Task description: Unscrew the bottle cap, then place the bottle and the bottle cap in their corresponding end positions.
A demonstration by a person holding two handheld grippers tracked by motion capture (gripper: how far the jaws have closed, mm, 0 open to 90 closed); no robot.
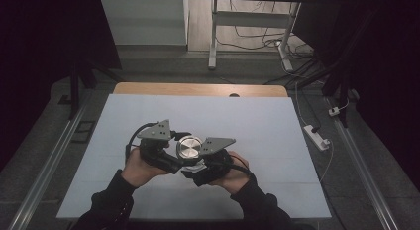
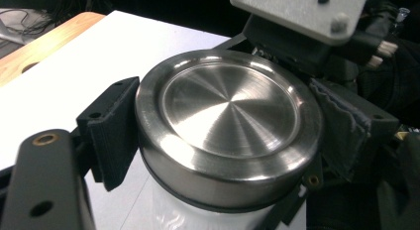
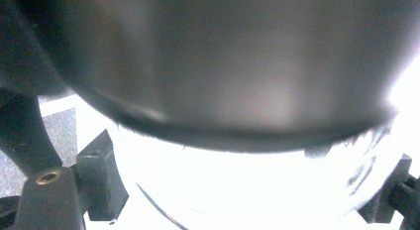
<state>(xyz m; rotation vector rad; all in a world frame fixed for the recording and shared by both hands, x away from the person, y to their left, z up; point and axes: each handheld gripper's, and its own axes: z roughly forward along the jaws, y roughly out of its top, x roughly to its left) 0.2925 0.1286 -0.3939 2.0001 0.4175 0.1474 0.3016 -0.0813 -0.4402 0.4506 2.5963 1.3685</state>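
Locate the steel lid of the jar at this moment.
In the high view the steel lid sits near the table's front middle, between both hands; the left gripper clamps its rim, and the right gripper holds the clear jar beneath.

Beyond the fingers, the white-covered counter (image 1: 257, 121) lies bare to its far wooden edge, and it is just as open out to either side of them. Between the fingers (image 2: 111, 131), the round brushed-steel lid (image 2: 230, 126) on its clear jar takes up the gap, with the right gripper (image 1: 205, 163) crowding close behind it.
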